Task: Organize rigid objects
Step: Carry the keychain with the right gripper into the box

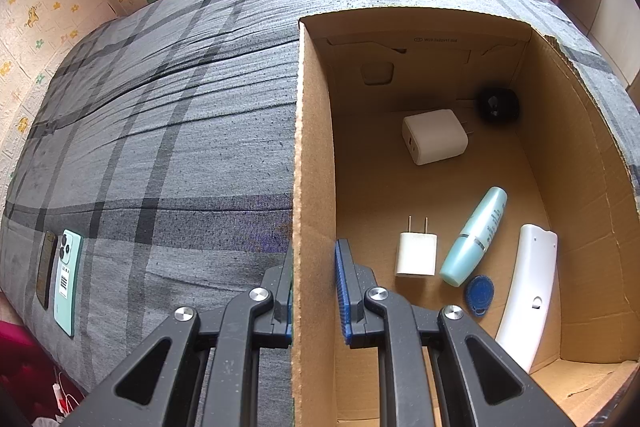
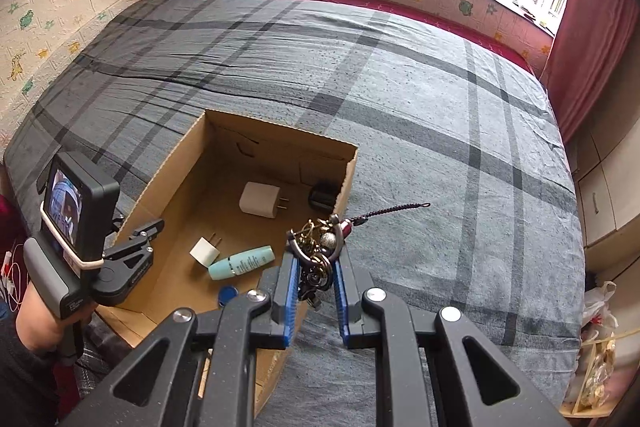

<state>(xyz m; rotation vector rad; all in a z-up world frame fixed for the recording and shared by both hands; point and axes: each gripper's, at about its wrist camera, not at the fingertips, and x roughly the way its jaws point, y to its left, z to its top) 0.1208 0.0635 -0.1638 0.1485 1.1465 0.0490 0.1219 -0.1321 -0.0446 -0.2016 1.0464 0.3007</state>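
An open cardboard box (image 1: 314, 147) (image 2: 172, 163) sits on the grey plaid bed. In it lie a large white charger (image 1: 434, 136) (image 2: 260, 205), a small white plug (image 1: 416, 253) (image 2: 205, 250), a teal tube (image 1: 474, 237) (image 2: 242, 262), a blue key fob (image 1: 479, 295) (image 2: 228, 294), a white remote (image 1: 528, 291) and a black object (image 1: 498, 105) (image 2: 323, 197). My left gripper (image 1: 314, 291) (image 2: 132, 239) straddles the box's left wall and grips it. My right gripper (image 2: 316, 267) is shut on a bunch of keys (image 2: 318, 247) with a braided cord, above the box's right wall.
Two phones, one dark (image 1: 45, 269) and one mint green (image 1: 68, 279), lie at the bed's left edge. Patterned walls, a window and a red curtain (image 2: 592, 27) surround the bed. A bag (image 2: 600, 311) sits on the floor at right.
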